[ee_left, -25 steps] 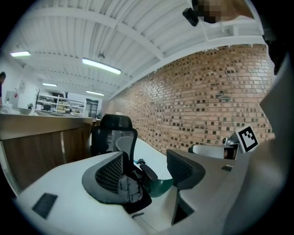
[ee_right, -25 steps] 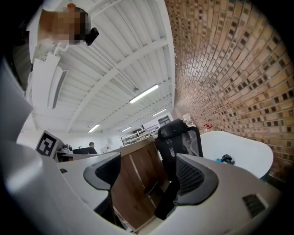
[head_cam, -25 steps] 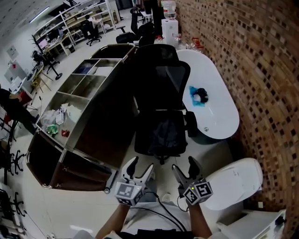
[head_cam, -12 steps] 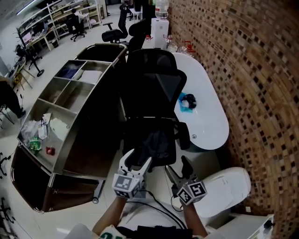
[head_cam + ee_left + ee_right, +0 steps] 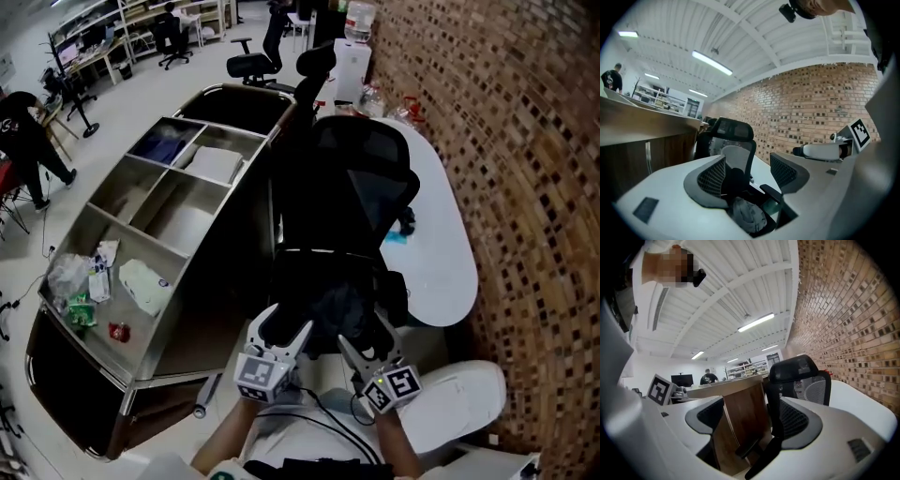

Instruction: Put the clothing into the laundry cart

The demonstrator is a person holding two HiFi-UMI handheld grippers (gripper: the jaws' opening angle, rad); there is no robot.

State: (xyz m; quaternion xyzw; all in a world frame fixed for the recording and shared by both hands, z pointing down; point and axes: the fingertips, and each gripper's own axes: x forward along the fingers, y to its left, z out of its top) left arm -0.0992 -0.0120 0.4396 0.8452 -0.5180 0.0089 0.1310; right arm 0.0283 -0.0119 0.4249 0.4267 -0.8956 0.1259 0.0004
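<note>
While facing the black office chair (image 5: pixel 361 187), held the left claw (image 5: pixel 284 328) and the right claw (image 5: pixel 368 339) low and side by side at the seat's front edge, both pointing nearly level toward the seat. Had both sets of jaws standing apart, with nothing pressed between the pads.

Found the clothing (image 5: pixel 339 302), a dark grey crumpled garment, heaped on the chair seat, straight ahead of the claws and a little below them; made out no clear long axis in such a bundle. Judged the left claw the better placed: sighted the garment right between its jaws in the left gripper view, just short of the pads and not touching them. Sighted only a chair armrest (image 5: pixel 749 446) and the backrest through the right claw, with a wooden side panel beyond.

Placed what is presumably the laundry cart (image 5: pixel 220 291), long, wood-sided and topped with steel compartments, just beside the chair on its left. Noted a white tabletop (image 5: pixel 441 253) on the right, against the brick wall (image 5: pixel 525 141).

Reckoned the coming move a short push forward and down with the left claw onto the heap.
</note>
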